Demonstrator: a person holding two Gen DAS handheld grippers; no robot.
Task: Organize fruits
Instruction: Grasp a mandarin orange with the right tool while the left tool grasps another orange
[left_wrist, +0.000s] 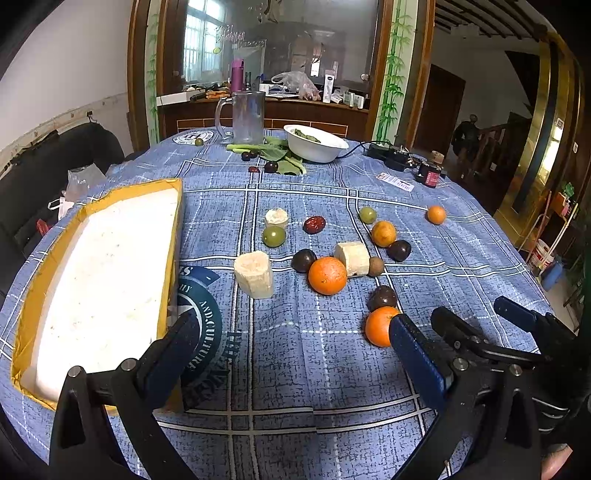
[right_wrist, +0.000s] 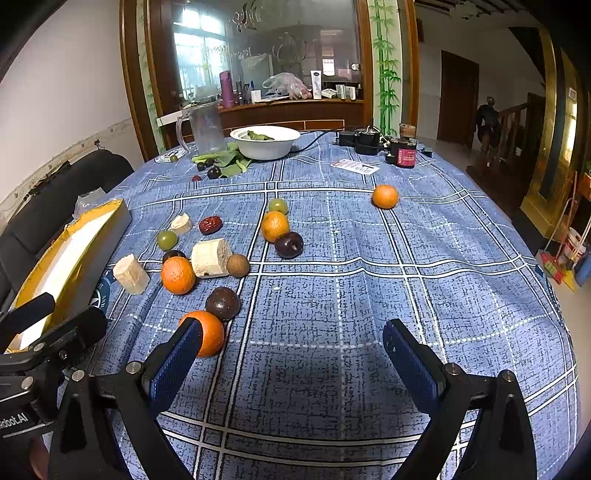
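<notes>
Fruits (left_wrist: 327, 275) lay scattered loose on the bench (left_wrist: 332, 369), none yet in the foam tray (left_wrist: 103, 280); left gripper (left_wrist: 291, 354) and right gripper (right_wrist: 291, 350) fingers spread wide, empty.

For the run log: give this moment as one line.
stage: start | left gripper: jaws open, empty | right gripper: jaws open, empty | nearest orange: on tablecloth | foam box: empty

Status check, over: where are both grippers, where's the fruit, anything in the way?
Left gripper open, empty, beside foam box. Right gripper open, empty, by nearest orange. Fruit loose on tablecloth. Dark fruit touching that orange.
</notes>
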